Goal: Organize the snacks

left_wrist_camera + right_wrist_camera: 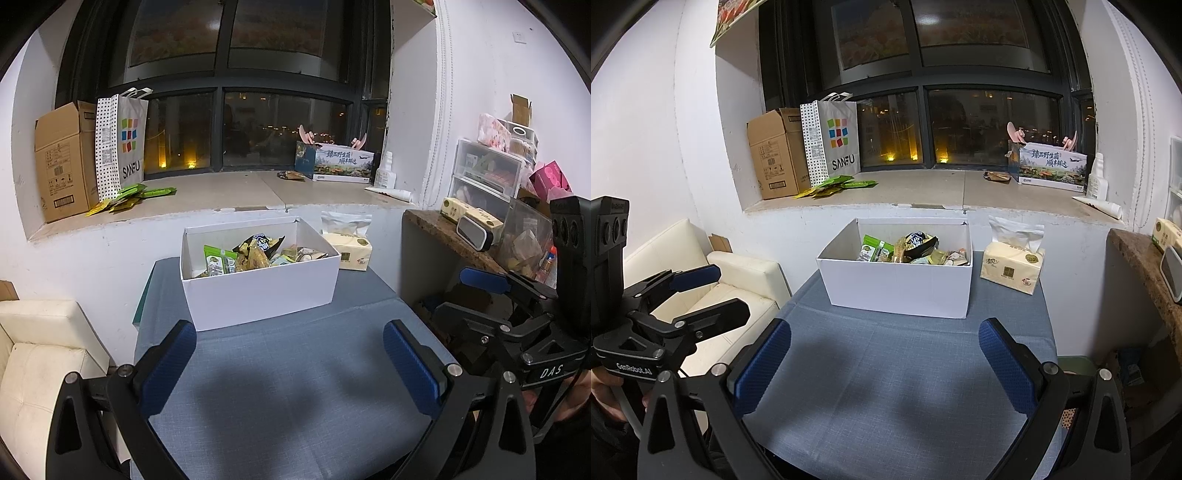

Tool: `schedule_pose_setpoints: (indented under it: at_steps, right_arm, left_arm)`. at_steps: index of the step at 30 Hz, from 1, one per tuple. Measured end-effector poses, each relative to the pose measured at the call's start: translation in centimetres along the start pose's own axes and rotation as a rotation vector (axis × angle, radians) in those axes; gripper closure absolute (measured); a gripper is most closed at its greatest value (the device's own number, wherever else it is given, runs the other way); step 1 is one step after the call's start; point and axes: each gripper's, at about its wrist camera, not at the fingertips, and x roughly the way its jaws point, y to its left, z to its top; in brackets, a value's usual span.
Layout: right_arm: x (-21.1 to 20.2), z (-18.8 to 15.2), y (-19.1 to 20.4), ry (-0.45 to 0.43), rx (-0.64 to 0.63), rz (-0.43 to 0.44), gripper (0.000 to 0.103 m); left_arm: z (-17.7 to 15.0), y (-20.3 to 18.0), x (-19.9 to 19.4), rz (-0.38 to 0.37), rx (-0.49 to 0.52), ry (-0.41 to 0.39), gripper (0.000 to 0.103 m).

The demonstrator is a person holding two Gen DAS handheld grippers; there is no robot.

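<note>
A: What lies ahead of the left gripper (290, 363)?

B: Its blue-padded fingers (168, 363) stand wide apart over the grey tablecloth (280, 369), gripping nothing. Just beyond the fingertips sits a white box (258, 291) of snack packets (255, 254).

A: And to the right?

B: The right gripper (472, 295), beside the table.

Left wrist cam looks forward between its own fingers, low over the table (288, 369), facing the window wall, white box (258, 291) near. Right wrist cam: same heading, offset right. Shared: table, box, windowsill (923, 192); each catches the other gripper at its frame edge.
</note>
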Motion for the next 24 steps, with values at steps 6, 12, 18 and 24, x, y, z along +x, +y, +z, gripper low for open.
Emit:
schedule_pose_setpoints:
  at_steps: [6,12,18,24]
  right_arm:
    - [-0.01,-0.07,-0.02,0.000,-0.002,0.000,0.000]
    - [-0.02,-0.06,0.02,0.000,-0.002,-0.001,0.000]
    - [0.02,-0.18,0.11,0.001,-0.004,0.001,0.000]
    - [0.04,-0.28,0.13,0.003,-0.005,0.001,0.000]
  left_arm:
    - [-0.03,-0.08,0.03,0.001,0.001,0.001,0.000]
    - [-0.11,-0.16,0.09,0.000,0.003,0.003,0.000]
    - [-0.21,-0.24,0.24,-0.006,0.001,0.007,0.000]
    - [-0.27,-0.21,0.39,-0.019,-0.006,0.007,0.000]
